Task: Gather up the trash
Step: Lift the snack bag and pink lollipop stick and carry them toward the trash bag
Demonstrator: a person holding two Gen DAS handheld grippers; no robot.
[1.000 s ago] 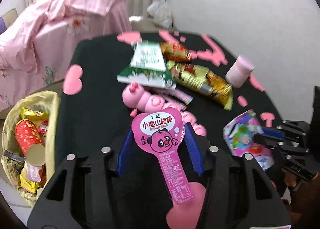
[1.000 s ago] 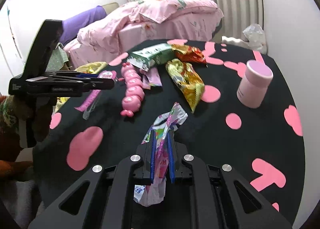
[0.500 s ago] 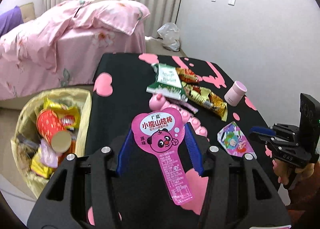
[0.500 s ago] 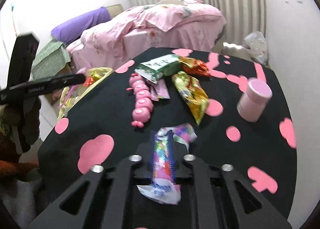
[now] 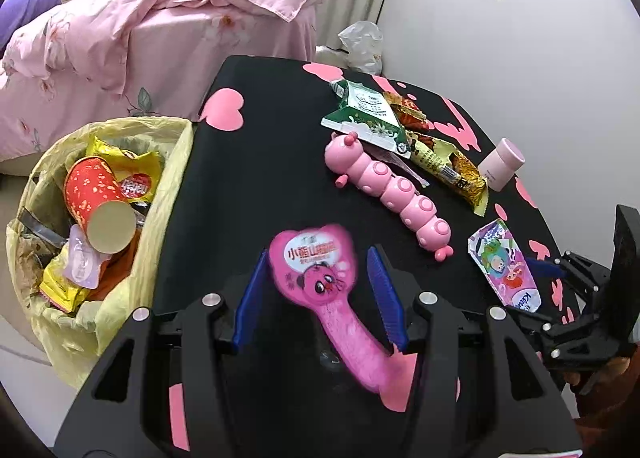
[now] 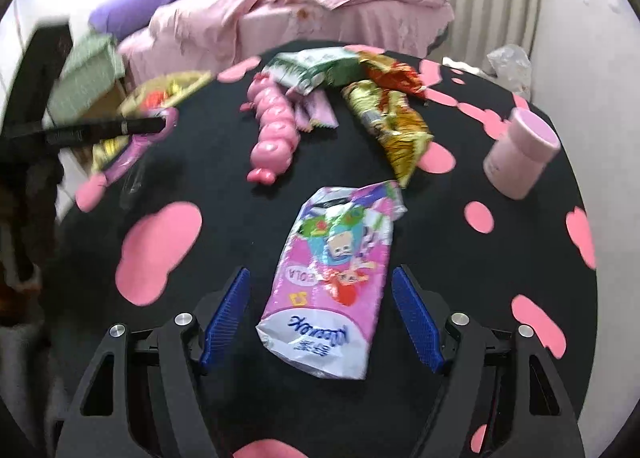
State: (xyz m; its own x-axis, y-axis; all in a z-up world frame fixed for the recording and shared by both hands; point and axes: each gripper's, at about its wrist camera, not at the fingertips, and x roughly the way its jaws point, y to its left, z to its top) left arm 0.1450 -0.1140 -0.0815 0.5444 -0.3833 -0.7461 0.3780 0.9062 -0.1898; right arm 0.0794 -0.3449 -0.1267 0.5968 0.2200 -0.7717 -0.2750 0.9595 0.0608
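Both grippers were seen spread wide, nothing clamped: one pink lollipop wrapper (image 5: 316, 274) between the left gripper (image 5: 320, 298) pads, one tissue packet (image 6: 336, 278) between the right gripper (image 6: 320, 318) pads. One bin (image 5: 168, 178) stood beside the table (image 5: 248, 178).

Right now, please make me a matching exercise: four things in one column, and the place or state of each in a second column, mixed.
1. red paper cup
2. tissue pack
3. pink jar
4. caterpillar toy

a. upright near the table's edge
b. between the open right gripper fingers
c. in the yellow-lined bin
d. lying beside the green carton

Pairs: 1-c, 2-b, 3-a, 4-d
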